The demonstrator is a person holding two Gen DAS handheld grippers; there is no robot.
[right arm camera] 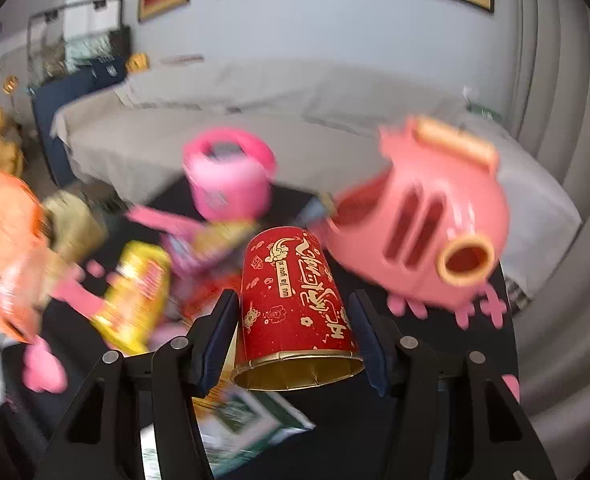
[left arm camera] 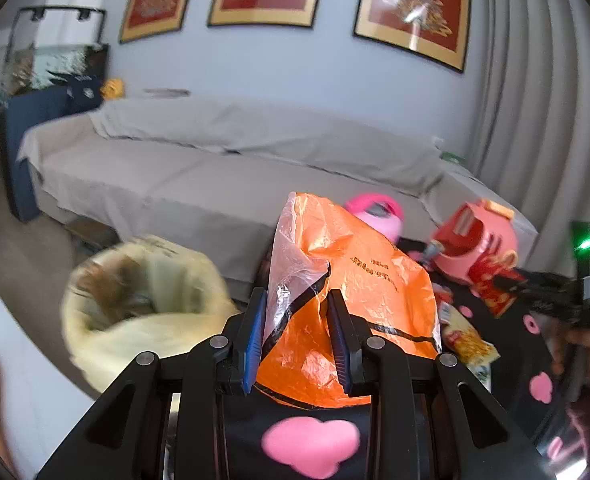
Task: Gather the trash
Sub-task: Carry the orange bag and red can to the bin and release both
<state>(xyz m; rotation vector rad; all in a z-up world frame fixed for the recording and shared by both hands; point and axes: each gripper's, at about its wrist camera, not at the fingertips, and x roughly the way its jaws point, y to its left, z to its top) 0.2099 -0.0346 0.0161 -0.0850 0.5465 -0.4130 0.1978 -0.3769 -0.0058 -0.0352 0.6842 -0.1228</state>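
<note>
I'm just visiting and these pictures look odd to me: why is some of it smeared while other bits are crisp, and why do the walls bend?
Left wrist view: orange bag in the left gripper is crisp, the bin smeared; curtain bowed by the lens. Right wrist view: red cup sharp, yellow packet and pink pig blurred.

Crinkled glossy plastic bag (left arm camera: 347, 280); paper cup (right arm camera: 295, 304).

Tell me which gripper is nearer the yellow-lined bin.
Left. The left gripper, shut on the orange wrapper, is right beside the bin. The right gripper, around the red cup, is further off, over the table.
</note>
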